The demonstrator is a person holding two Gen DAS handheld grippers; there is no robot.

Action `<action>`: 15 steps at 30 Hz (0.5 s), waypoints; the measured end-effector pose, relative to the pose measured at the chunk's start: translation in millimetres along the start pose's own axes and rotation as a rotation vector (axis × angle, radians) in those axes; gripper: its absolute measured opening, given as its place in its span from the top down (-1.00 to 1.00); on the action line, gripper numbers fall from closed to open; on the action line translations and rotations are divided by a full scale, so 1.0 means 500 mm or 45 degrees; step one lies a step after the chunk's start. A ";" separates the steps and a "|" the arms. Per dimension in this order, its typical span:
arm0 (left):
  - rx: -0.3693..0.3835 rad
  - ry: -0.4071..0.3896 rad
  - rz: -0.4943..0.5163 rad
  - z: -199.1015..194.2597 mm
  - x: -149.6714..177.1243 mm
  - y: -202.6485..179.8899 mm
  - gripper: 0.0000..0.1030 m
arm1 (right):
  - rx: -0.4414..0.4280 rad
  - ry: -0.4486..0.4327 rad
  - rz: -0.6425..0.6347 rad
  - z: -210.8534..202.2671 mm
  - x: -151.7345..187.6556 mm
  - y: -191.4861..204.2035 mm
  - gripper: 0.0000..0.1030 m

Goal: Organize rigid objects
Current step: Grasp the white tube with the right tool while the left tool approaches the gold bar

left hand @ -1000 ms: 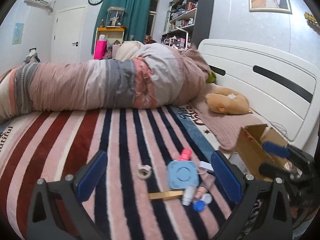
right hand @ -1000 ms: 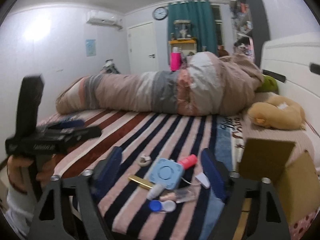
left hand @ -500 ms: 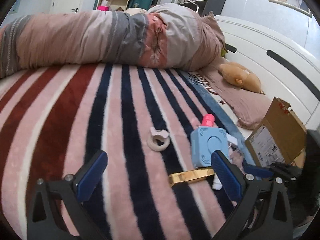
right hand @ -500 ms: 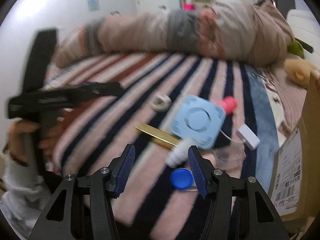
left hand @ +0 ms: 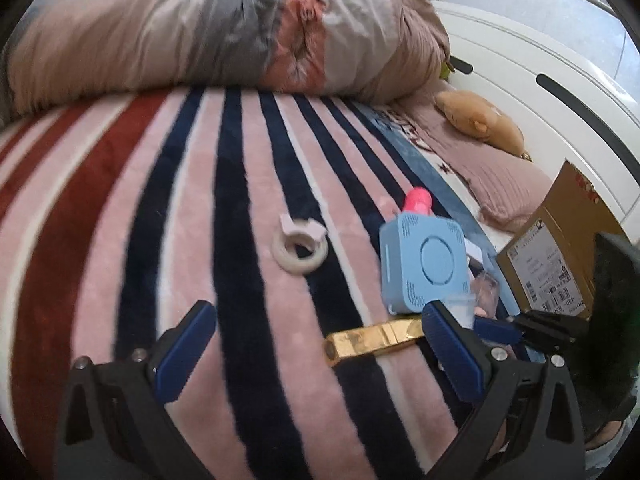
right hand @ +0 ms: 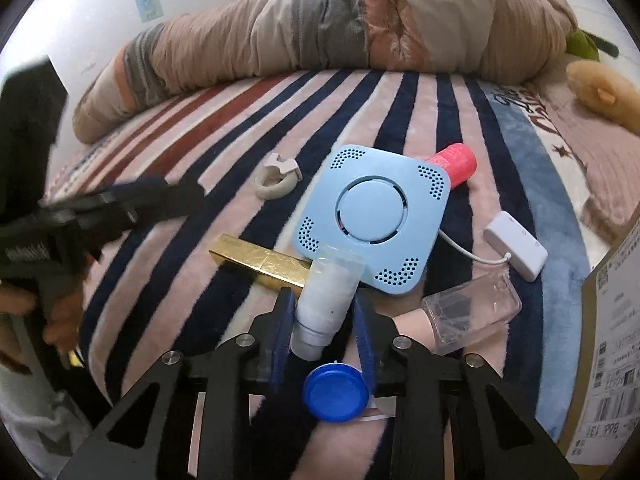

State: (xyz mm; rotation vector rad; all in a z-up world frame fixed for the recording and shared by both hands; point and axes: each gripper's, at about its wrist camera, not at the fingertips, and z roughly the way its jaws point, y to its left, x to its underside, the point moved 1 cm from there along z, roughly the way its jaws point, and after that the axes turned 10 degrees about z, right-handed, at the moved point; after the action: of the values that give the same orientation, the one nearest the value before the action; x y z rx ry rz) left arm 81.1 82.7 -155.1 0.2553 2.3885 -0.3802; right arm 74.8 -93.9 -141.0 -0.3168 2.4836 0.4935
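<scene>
Small objects lie in a heap on the striped bed blanket. My right gripper [right hand: 323,303] is shut on a white tube bottle [right hand: 330,290] that leans on a light blue square device [right hand: 370,216]. A gold bar-shaped box [right hand: 260,262], a beige ring clip [right hand: 276,180], a pink-capped bottle [right hand: 454,164], a clear bottle [right hand: 474,312], a white adapter [right hand: 516,250] and a blue cap [right hand: 336,392] lie around it. My left gripper [left hand: 316,336] is open above the blanket, short of the ring clip [left hand: 300,246] and the gold box [left hand: 374,340].
An open cardboard box [left hand: 556,256] stands at the right, also in the right wrist view [right hand: 612,344]. A rolled duvet [left hand: 224,36] lies across the back. A plush toy [left hand: 480,124] rests by the white headboard [left hand: 540,60].
Both grippers have moved forward and down toward the heap. My right gripper has narrowed from open to closed around the white tube bottle.
</scene>
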 end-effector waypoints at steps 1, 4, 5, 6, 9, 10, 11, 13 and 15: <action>0.008 0.008 0.008 0.006 0.002 -0.003 -0.98 | 0.002 -0.010 -0.009 -0.007 -0.001 0.000 0.52; 0.021 0.027 0.084 0.028 0.006 -0.023 -0.98 | -0.011 -0.037 -0.008 -0.036 0.000 -0.007 0.52; 0.033 0.035 0.116 0.040 0.007 -0.031 -0.97 | -0.014 -0.042 0.000 -0.044 0.000 -0.010 0.52; 0.051 0.042 0.138 0.050 0.008 -0.037 -0.87 | -0.013 -0.047 0.005 -0.053 0.000 -0.014 0.52; 0.106 0.070 0.202 0.067 0.018 -0.057 -0.55 | 0.000 -0.060 0.001 -0.068 0.003 -0.018 0.52; 0.107 0.076 0.234 0.063 0.023 -0.062 -0.41 | 0.004 -0.064 0.001 -0.074 0.005 -0.019 0.52; 0.119 0.081 0.250 0.057 0.028 -0.065 -0.31 | 0.004 -0.068 0.002 -0.078 0.006 -0.020 0.52; 0.181 0.081 0.262 0.032 0.042 -0.066 -0.12 | 0.002 -0.076 0.008 -0.086 0.007 -0.023 0.52; 0.256 0.078 0.281 0.005 0.057 -0.068 -0.02 | 0.003 -0.082 0.016 -0.093 0.008 -0.027 0.52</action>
State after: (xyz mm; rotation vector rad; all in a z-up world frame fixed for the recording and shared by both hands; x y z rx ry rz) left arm 51.9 52.0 -169.0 0.6243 2.3518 -0.5143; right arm 52.9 -125.6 -111.7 -0.2800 2.4248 0.4984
